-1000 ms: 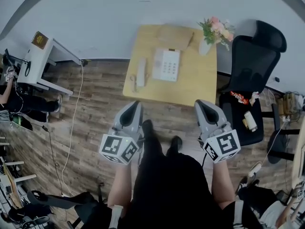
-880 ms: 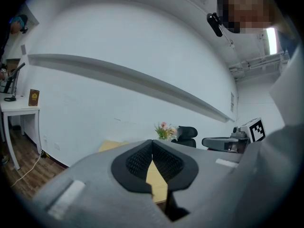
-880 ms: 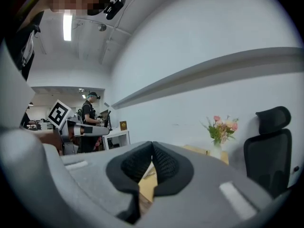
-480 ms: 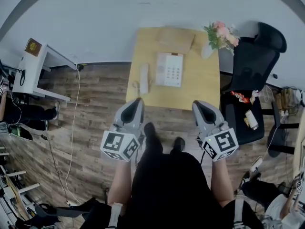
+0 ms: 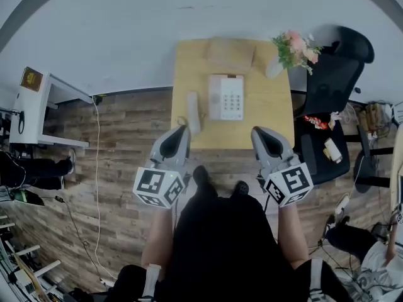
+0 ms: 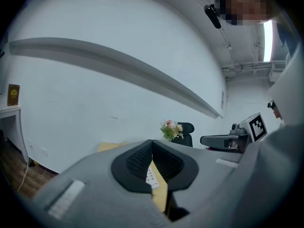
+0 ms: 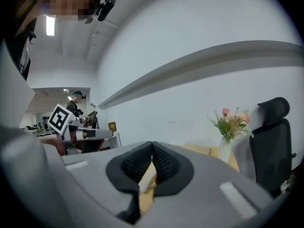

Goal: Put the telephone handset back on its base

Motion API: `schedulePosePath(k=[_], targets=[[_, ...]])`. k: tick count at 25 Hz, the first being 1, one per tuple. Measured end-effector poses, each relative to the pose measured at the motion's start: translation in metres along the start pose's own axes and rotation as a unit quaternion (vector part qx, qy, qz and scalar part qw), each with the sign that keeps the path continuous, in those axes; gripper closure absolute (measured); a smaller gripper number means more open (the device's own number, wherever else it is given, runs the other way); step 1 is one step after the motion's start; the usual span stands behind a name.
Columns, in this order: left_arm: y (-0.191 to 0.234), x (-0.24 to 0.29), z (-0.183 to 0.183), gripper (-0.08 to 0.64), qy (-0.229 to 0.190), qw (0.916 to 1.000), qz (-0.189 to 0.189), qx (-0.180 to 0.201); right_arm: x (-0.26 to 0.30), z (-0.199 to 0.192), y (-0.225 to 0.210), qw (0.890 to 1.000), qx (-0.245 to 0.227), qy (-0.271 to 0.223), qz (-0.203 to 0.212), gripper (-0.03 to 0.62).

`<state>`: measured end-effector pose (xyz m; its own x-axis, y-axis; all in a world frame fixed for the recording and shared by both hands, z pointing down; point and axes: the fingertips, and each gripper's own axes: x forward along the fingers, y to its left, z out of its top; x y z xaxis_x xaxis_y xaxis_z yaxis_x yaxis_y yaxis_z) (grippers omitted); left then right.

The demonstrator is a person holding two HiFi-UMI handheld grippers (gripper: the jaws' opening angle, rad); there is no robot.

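Handset (image 5: 194, 112) lies on tabletop (image 5: 267, 115) just left of base (image 5: 227, 97). Left gripper (image 5: 181, 129) and right gripper (image 5: 256, 131) hover by near edge, fingers clenched, empty.

Black clothes (image 5: 217, 244), black shoes (image 5: 201, 176); grey left gripper (image 5: 183, 128) and right gripper (image 5: 255, 130) bear marker cubes (image 5: 157, 187).

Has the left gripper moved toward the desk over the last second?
Yes, forward. The left gripper now overlaps the near edge of the desk; earlier it stopped just short.
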<state>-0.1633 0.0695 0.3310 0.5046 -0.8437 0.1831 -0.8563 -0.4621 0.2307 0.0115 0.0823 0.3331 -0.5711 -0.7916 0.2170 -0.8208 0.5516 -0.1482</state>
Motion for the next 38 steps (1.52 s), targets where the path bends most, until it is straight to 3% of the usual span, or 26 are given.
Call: schedulePosePath(k=[15, 27, 38], targets=[[0.059, 0.022, -0.023, 0.549, 0.045, 0.9967, -0.067, -0.002, 0.042, -0.022, 0.027, 0.997, 0.027, 0.022, -0.075, 0.589], [0.074, 0.051, -0.053, 0.548, 0.071, 0.9961, -0.044, -0.028, 0.055, -0.038, 0.019, 0.995, 0.039, 0.053, -0.069, 0.589], [0.086, 0.085, -0.087, 0.548, 0.116, 0.9924, 0.002, -0.04, 0.081, -0.035, -0.014, 0.997, 0.036, 0.065, -0.024, 0.589]])
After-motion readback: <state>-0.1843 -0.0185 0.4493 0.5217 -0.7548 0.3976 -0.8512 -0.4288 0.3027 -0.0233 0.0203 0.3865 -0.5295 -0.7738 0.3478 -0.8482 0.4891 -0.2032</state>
